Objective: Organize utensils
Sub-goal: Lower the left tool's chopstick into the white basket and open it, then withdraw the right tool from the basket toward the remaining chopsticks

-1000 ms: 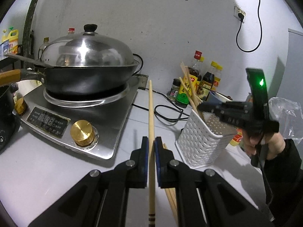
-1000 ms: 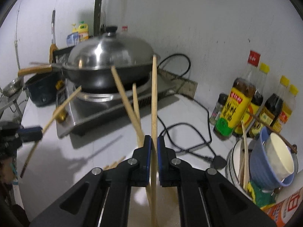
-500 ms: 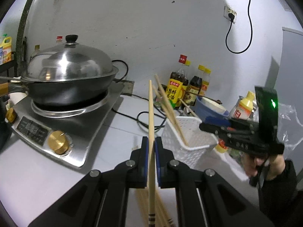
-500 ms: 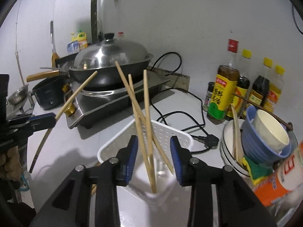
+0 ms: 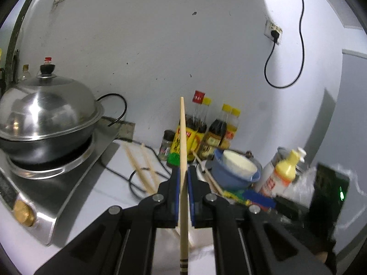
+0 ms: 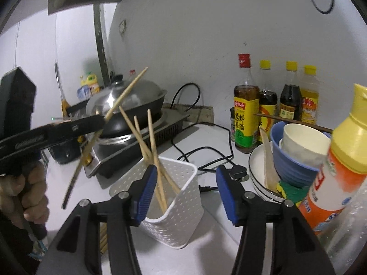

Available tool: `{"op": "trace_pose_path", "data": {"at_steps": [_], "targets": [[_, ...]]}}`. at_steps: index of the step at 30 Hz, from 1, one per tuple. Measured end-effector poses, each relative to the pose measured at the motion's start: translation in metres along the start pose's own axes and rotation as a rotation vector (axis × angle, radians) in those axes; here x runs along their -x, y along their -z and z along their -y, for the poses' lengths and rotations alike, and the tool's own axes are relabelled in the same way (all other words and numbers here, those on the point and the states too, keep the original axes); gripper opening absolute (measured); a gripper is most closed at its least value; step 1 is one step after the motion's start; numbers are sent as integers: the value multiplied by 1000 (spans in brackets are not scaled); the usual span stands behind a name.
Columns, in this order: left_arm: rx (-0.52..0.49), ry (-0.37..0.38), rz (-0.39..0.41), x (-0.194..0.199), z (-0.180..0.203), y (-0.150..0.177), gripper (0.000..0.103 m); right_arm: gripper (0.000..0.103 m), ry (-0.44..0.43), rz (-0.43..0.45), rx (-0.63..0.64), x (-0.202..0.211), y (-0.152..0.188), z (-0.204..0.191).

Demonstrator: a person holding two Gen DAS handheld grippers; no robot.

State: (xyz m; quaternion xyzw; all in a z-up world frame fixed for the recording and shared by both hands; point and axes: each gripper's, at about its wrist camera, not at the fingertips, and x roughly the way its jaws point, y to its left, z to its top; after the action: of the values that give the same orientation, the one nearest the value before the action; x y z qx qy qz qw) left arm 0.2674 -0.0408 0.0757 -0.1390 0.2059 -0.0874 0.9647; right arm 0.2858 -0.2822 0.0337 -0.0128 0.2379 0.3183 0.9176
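Observation:
My left gripper (image 5: 183, 183) is shut on a single wooden chopstick (image 5: 182, 137) that stands up between its pads. The right wrist view shows the same left gripper (image 6: 101, 121) at the left, a hand around its handle and its chopstick (image 6: 119, 98) slanting up. My right gripper (image 6: 185, 174) hangs just over the white perforated basket (image 6: 179, 206). Its jaws are opening, with nothing pressed between the blue pads. Three chopsticks (image 6: 151, 142) lean loose in the basket. In the left wrist view the basket is mostly hidden behind my left gripper.
A lidded wok (image 5: 45, 114) sits on an induction cooker (image 5: 68, 183) at the left. Sauce bottles (image 6: 275, 110) line the wall. Stacked bowls (image 6: 296, 158) and a yellow-capped bottle (image 6: 344, 160) crowd the right. A black power cable (image 6: 206, 158) lies behind the basket. Loose chopsticks (image 6: 103, 240) lie on the counter.
My right gripper let its chopstick drop into the basket, opened and drew back. My left gripper carried its chopstick to the right and upward, toward the basket.

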Motion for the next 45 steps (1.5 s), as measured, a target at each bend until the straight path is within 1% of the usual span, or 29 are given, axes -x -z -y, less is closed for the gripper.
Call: {"op": "trace_pose_path", "data": {"at_steps": [3, 4, 5, 7, 9, 13, 16, 17, 18, 25, 26, 27, 28, 30, 36, 39, 43, 45], "targets": [[8, -20, 22, -19, 8, -6, 6, 52, 8, 32, -24, 7, 1, 9], [18, -28, 23, -25, 10, -7, 6, 53, 24, 42, -31, 9, 1, 13], [34, -36, 29, -31, 11, -7, 6, 55, 67, 52, -32, 11, 1, 15], [51, -65, 51, -41, 15, -6, 6, 56, 123, 64, -34, 13, 2, 20], [73, -94, 74, -48, 17, -3, 6, 56, 155, 68, -57, 15, 3, 27], [128, -149, 98, -63, 18, 5, 6, 56, 187, 74, -63, 18, 5, 33], [163, -159, 101, -72, 18, 13, 6, 56, 186, 84, -66, 21, 5, 35], [162, -150, 98, -75, 18, 16, 6, 56, 187, 86, -64, 22, 5, 34], [158, -138, 76, -79, 20, 20, 6, 56, 188, 87, -61, 23, 5, 34], [142, -135, -43, -83, 20, 37, 7, 56, 197, 102, -69, 29, 5, 36], [139, -138, -66, -82, 18, 38, 9, 56, 200, 101, -71, 29, 5, 37], [137, -137, -82, -80, 17, 39, 19, 56, 204, 100, -72, 28, 6, 38], [135, -133, -88, -76, 16, 39, 38, 56, 208, 99, -73, 27, 6, 38], [130, -119, -76, -65, 16, 39, 52, 56, 210, 97, -70, 27, 6, 38], [58, -95, -38, -20, 17, 33, 53, 56, 193, 96, -39, 21, 7, 29], [49, -103, -28, 1, 8, 33, 57, 56, 176, 81, -32, 17, 6, 23], [32, -105, -23, 26, -5, 35, 58, 56, 182, 62, -5, 16, 0, 7], [14, -118, -18, 39, -12, 38, 58, 56, 182, 60, 10, 20, -3, -4]]}}
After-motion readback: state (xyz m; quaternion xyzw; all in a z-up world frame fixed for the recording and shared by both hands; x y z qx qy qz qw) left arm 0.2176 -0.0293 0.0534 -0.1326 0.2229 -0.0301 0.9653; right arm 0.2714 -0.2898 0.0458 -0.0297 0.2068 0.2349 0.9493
